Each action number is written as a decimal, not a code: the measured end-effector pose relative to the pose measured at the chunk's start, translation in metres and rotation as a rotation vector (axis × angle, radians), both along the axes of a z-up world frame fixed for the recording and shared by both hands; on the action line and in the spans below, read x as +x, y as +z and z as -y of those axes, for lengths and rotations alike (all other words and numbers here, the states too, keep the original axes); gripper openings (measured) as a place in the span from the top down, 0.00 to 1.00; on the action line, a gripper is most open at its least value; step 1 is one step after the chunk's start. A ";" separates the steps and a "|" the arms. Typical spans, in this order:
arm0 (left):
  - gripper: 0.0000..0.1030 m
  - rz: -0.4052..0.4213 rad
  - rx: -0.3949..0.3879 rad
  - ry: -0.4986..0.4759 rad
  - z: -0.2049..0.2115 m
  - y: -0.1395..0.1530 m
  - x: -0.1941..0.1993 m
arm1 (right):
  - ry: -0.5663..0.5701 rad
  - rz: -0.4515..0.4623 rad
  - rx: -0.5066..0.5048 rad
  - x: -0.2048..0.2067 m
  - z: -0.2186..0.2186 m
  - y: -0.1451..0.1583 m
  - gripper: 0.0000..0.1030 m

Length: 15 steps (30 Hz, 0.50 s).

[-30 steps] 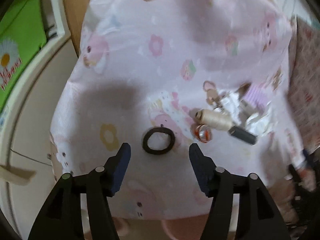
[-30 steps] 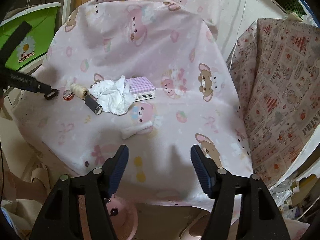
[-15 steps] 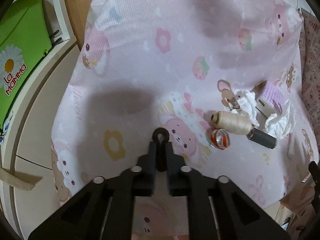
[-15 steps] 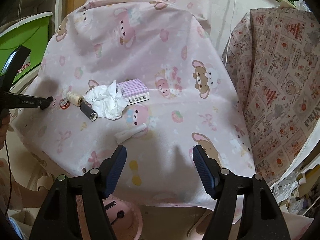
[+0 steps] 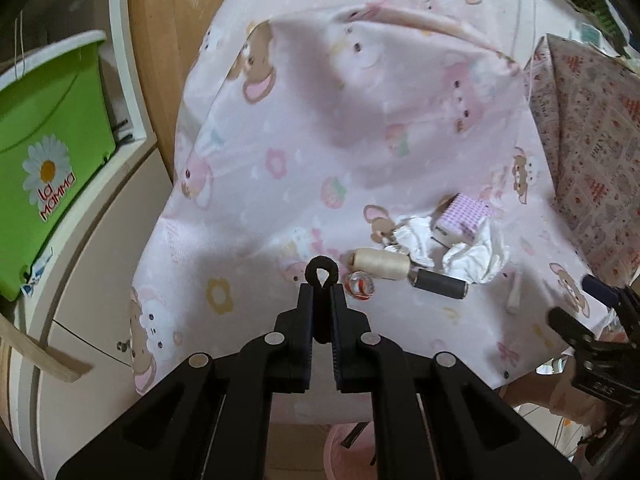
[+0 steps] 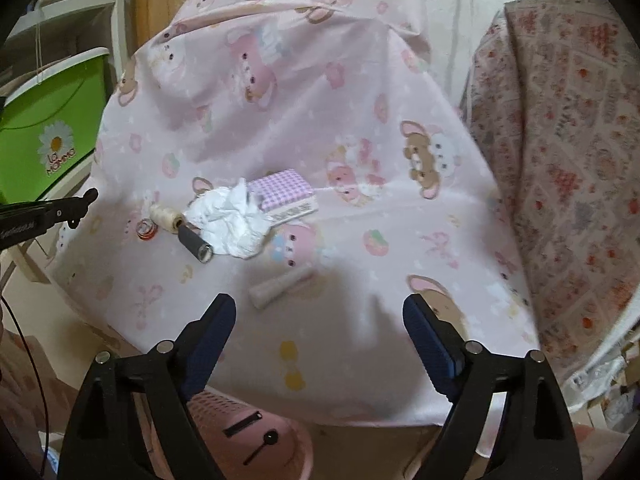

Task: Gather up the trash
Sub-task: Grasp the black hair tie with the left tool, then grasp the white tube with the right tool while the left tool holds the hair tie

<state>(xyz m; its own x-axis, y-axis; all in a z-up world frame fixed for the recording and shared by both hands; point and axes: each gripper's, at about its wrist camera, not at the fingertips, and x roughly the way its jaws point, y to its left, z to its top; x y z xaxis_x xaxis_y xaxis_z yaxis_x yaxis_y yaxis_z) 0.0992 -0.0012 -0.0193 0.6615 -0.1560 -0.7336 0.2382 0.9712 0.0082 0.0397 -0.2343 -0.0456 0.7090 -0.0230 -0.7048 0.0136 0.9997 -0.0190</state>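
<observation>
at frame centre, left wrist view: left gripper [image 5: 321,300] clenched on black hair tie [image 5: 322,274], loop poking past the tips, clear of the cloth. lower centre, right wrist view: right gripper [image 6: 318,326] empty, jaws opening; white tube [image 6: 280,286] lies just ahead, long axis slanting up-right, nearer this hand.

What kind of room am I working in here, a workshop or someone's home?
Most likely a home, perhaps a child's room or sewing corner. A table draped in a pink cartoon-bear cloth holds thread spools and a crumpled tissue, with a green storage bin on white shelving beside it.
</observation>
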 end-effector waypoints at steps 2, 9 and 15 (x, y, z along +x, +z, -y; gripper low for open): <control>0.93 0.008 0.010 0.000 0.002 0.001 -0.002 | 0.010 -0.016 0.000 0.009 -0.004 -0.004 0.15; 0.93 -0.019 0.025 0.045 -0.005 -0.009 0.010 | 0.053 -0.081 0.048 0.042 -0.003 -0.012 0.15; 0.93 -0.016 0.008 0.065 -0.012 -0.007 0.011 | 0.138 -0.149 0.092 0.072 -0.012 -0.033 0.15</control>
<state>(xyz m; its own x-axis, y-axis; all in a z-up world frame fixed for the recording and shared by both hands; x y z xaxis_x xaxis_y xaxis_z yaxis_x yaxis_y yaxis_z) 0.1103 0.0108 -0.0260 0.6579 -0.1073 -0.7454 0.1752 0.9844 0.0130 0.1121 -0.2227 -0.0787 0.5888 0.1363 -0.7967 -0.1192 0.9895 0.0812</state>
